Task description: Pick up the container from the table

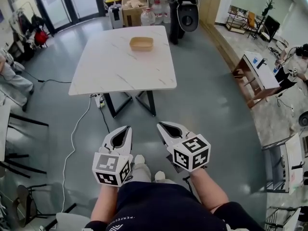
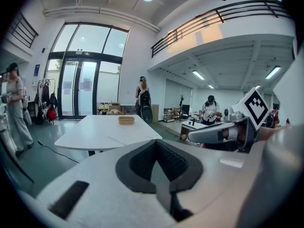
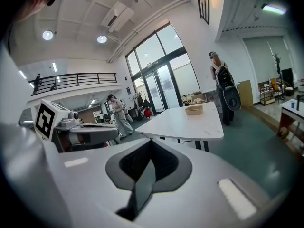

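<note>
A shallow tan container (image 1: 141, 43) sits near the far edge of a white marble-look table (image 1: 120, 76), well ahead of me. It also shows small in the left gripper view, container (image 2: 126, 120), and in the right gripper view, container (image 3: 194, 109). My left gripper (image 1: 127, 128) and right gripper (image 1: 161, 126) hover side by side over the grey floor, short of the table's near edge. Both point toward the table. Each has its jaws together with nothing between them, as seen for the left gripper (image 2: 155, 142) and the right gripper (image 3: 151, 142).
A person with a backpack (image 1: 186, 6) stands at the table's far right corner, by cardboard boxes (image 1: 132, 6). A power strip with a white cable (image 1: 98, 100) lies under the table's near left. Dark chairs (image 1: 19, 129) stand at left and desks (image 1: 257, 71) at right.
</note>
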`<move>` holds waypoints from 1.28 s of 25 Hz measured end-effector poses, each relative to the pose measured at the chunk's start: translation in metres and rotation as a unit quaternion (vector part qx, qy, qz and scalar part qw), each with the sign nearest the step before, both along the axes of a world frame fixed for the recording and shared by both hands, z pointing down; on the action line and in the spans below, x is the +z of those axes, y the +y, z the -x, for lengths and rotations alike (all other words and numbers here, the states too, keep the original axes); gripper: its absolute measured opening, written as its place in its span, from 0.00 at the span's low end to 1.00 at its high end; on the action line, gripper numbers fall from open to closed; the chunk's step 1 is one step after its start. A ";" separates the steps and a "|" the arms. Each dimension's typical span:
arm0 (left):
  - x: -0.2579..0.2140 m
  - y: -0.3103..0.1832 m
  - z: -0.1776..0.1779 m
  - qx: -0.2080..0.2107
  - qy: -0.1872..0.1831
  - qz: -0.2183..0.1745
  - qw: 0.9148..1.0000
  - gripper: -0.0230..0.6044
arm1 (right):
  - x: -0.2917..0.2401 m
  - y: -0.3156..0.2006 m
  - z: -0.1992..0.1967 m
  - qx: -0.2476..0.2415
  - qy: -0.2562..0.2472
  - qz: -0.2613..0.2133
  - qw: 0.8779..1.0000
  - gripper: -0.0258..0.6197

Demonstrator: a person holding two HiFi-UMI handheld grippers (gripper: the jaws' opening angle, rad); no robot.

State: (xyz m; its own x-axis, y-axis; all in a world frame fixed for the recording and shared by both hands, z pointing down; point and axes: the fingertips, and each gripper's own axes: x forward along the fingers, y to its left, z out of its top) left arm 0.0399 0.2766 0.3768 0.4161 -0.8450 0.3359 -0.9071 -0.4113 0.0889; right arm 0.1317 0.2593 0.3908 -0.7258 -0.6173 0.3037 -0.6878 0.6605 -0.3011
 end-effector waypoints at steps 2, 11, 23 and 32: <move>0.002 -0.008 0.000 0.002 0.003 0.000 1.000 0.03 | 0.003 -0.008 0.001 0.000 0.003 0.003 1.000 0.04; 0.008 -0.074 0.022 0.021 0.013 0.000 1.000 0.03 | 0.010 -0.068 0.026 0.011 0.016 0.007 1.000 0.04; 0.021 -0.177 0.076 0.035 0.025 0.019 0.999 0.03 | 0.021 -0.170 0.083 0.006 0.024 0.025 0.999 0.04; 0.023 -0.231 0.115 0.049 0.029 0.033 0.998 0.03 | 0.021 -0.223 0.123 0.008 0.031 0.035 0.999 0.04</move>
